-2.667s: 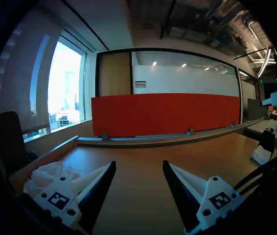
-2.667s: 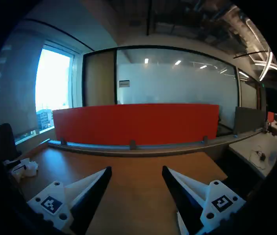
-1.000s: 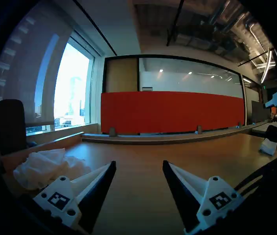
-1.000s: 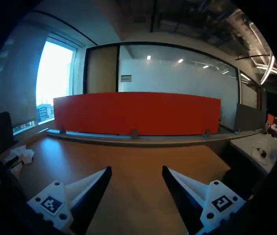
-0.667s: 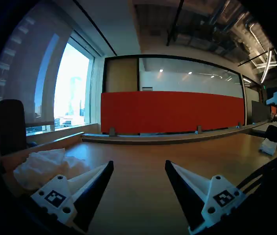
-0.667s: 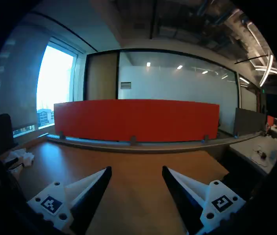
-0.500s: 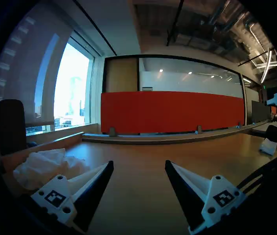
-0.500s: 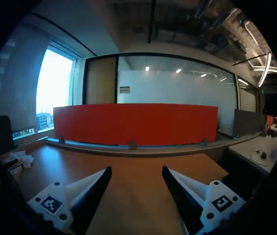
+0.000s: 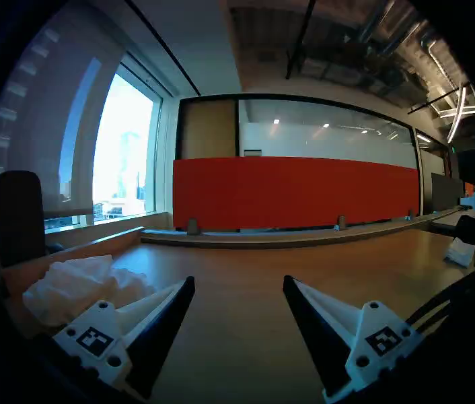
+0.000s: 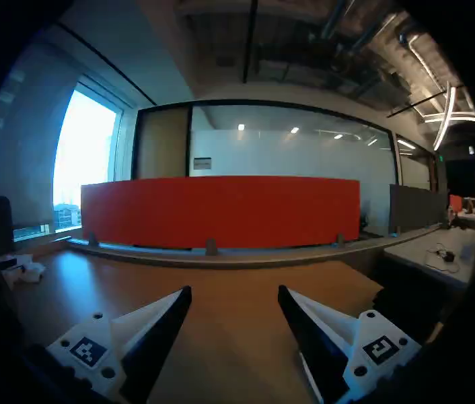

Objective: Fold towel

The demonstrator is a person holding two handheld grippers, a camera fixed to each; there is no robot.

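Turning slightly rightward, right gripper (image 10: 233, 291), fingers (image 10: 160, 320) apart

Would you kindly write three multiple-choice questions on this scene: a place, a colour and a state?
1. In the left gripper view, where is the towel relative to the left tool?
A. Between its fingers
B. To its left, on the table
C. To its right, on the floor

2. What colour is the divider behind the table?
A. Blue
B. Red
C. Green

3. What state is the left tool in?
A. Shut on the towel
B. Shut, empty
C. Open, empty

Answers: 1 B, the crumpled white cloth lies left of the tool; 2 B, its panel is red; 3 C, bare wood shows between its spread fingers.
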